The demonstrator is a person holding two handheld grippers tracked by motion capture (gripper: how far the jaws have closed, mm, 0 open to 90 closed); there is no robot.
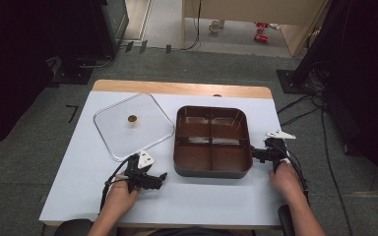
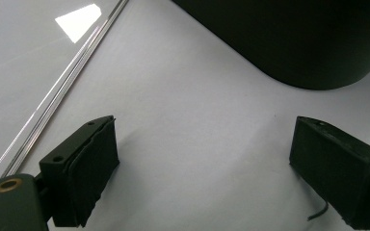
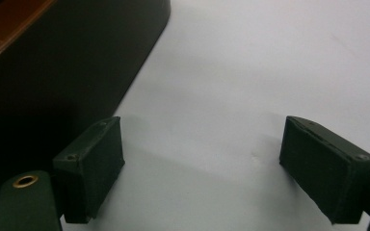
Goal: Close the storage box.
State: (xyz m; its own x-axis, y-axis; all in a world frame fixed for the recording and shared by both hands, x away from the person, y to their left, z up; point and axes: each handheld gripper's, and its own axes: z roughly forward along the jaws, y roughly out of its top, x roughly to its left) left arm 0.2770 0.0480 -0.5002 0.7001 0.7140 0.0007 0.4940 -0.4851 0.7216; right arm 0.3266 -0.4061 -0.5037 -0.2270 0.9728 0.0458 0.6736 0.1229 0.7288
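Observation:
A dark brown tray with four compartments stands at the middle of the white table. To its left lies a clear square lid with a small round knob. My left gripper rests on the table just left of the tray's near corner, open, with bare table between its jaws. The tray's dark corner and the lid's edge show ahead of it. My right gripper sits at the tray's right side, open and holding nothing. The tray wall is at its left.
The table has a wooden strip along its far edge. Cables lie on the grey floor to the right. Dark stands flank the table at the back left and right.

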